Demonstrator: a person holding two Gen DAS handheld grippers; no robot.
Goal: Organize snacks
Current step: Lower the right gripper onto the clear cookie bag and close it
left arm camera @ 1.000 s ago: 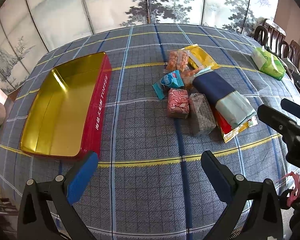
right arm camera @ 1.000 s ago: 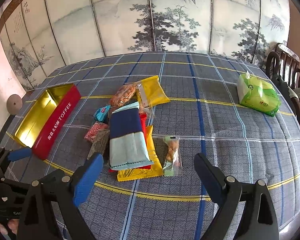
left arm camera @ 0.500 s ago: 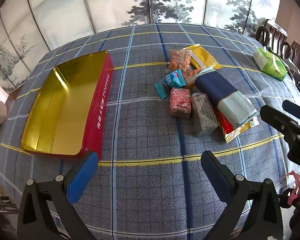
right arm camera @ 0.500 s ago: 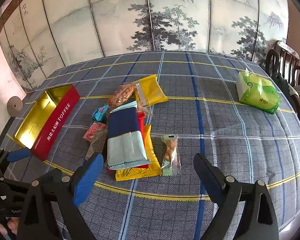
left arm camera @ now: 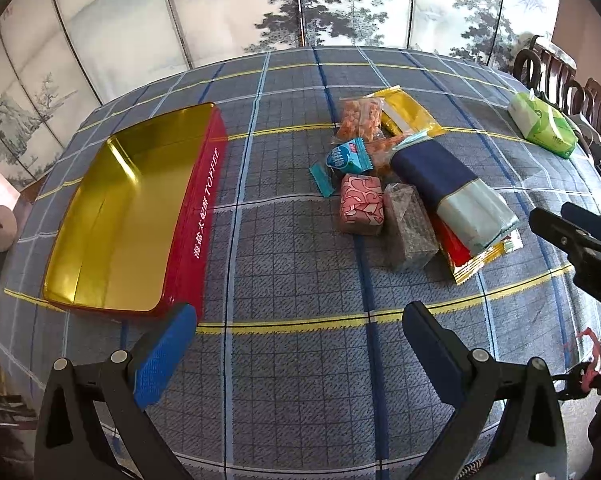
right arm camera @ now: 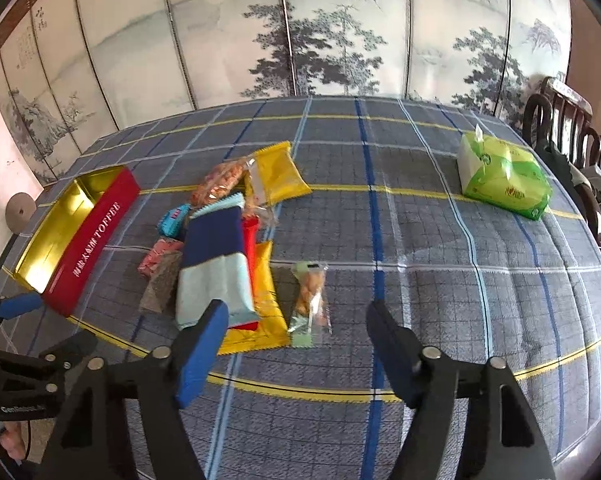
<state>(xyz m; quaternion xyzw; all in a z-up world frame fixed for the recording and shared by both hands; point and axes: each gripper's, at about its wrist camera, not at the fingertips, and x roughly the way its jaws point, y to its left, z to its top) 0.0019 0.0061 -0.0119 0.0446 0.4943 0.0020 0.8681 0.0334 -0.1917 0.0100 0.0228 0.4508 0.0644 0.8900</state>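
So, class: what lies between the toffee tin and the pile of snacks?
Nothing: only bare checked cloth separates the tin from the snacks, clearest in the left wrist view.

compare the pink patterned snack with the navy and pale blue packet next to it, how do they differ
The pink patterned snack is a short, squarish block; the navy and pale blue packet is a much longer, flatter pouch. The pink one lies directly on the tablecloth; the navy one rests on top of red and yellow packets. Both are sealed and lie untouched in the same pile.
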